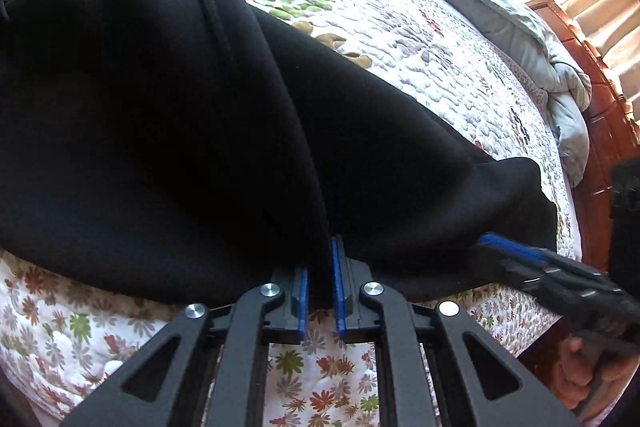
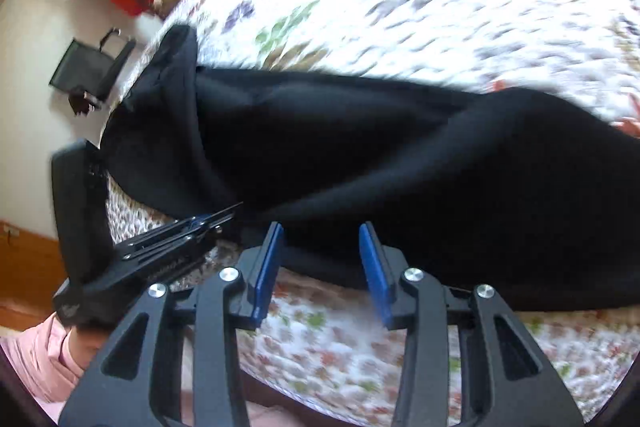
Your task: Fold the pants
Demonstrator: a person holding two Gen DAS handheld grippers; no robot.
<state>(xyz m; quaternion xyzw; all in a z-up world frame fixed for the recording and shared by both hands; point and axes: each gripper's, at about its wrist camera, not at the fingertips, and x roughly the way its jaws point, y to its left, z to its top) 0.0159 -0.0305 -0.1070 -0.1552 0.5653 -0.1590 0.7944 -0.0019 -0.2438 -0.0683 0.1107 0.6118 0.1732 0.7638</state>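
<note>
Jaws: left gripper [image 1: 320, 291] pinched narrow on the near edge of the pants [image 1: 180, 131], right gripper [image 2: 322, 263] wide, holding nothing, just at that same edge. Pants lie bunched across the quilt [image 1: 420, 39]; soft, limp, thick knit, likely to sag, so grab doubled edge. Both grippers come in low, near-parallel to the bed.

The black pants [image 1: 180, 131] are lying spread across the bed, bunched in soft folds and not flat. A raised seam is running from the 12 o'clock side toward 6 o'clock. In the right wrist view the pants [image 2: 360, 155] are stretching from 9 to 3 o'clock (the near edge is lifting a little).
</note>
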